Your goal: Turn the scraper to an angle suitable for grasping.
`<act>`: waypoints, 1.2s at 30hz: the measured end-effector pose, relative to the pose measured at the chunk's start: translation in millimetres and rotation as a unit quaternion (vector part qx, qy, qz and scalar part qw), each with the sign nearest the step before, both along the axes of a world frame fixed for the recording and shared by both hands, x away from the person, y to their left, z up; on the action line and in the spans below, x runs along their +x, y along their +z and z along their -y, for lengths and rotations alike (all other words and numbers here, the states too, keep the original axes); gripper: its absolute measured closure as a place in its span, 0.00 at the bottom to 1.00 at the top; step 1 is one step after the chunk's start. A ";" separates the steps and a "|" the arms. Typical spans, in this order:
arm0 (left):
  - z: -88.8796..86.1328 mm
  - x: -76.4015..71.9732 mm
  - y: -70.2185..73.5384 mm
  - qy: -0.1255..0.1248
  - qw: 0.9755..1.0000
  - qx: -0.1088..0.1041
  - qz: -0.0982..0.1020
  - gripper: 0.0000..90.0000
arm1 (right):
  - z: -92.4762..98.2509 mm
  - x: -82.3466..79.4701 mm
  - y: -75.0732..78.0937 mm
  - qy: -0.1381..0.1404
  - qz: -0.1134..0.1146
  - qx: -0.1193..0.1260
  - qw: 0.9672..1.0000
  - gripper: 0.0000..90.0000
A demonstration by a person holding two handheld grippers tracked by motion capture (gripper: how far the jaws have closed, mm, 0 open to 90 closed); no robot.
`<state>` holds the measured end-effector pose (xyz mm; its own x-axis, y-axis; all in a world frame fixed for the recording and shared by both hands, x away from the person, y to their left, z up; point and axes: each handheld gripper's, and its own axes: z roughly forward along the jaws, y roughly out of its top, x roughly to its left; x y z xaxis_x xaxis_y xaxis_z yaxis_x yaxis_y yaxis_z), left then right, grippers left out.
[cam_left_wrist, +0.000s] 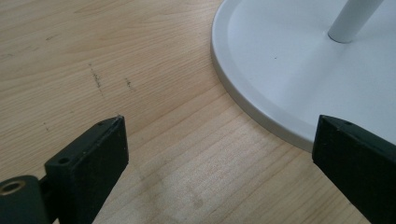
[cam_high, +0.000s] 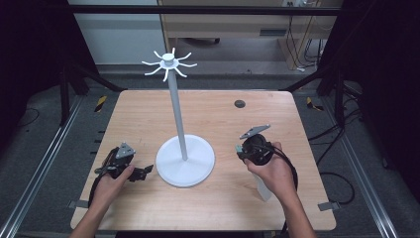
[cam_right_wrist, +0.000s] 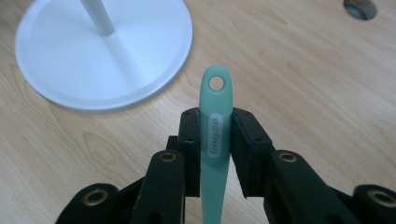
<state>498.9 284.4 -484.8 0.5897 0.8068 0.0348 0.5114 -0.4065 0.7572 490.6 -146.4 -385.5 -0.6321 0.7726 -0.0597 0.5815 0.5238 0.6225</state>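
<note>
Right gripper view: the right tongs [cam_right_wrist: 215, 140] pinch the teal handle [cam_right_wrist: 214, 135] of a utensil at its middle, leaving the end with the hanging hole [cam_right_wrist: 216, 83] free and pointing forward, presumably so the hole can be slipped over a hook. The utensil's pale blade [cam_high: 261, 189] shows below the right hand in the high view, above the worktop [cam_high: 148, 114]. The stand [cam_high: 185, 159] rises at mid-worktop, its hooks [cam_high: 168, 63] radiating from the top of the pole. The left tongs [cam_high: 144, 171] are spread with nothing between them, resting just beside the stand's base, likely to steady it if needed.
</note>
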 end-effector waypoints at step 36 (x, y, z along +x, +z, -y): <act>-2.2 -0.2 0.3 0.003 1.000 -0.003 0.000 0.04 | 11.1 -5.3 62.8 0.001 0.108 0.134 0.985 0.83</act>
<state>498.7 286.6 -484.5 0.5856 0.8100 0.0300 0.5136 -0.3994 0.7594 485.3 -157.4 -322.7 -0.6291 0.7772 0.0126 0.4195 0.3258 0.8473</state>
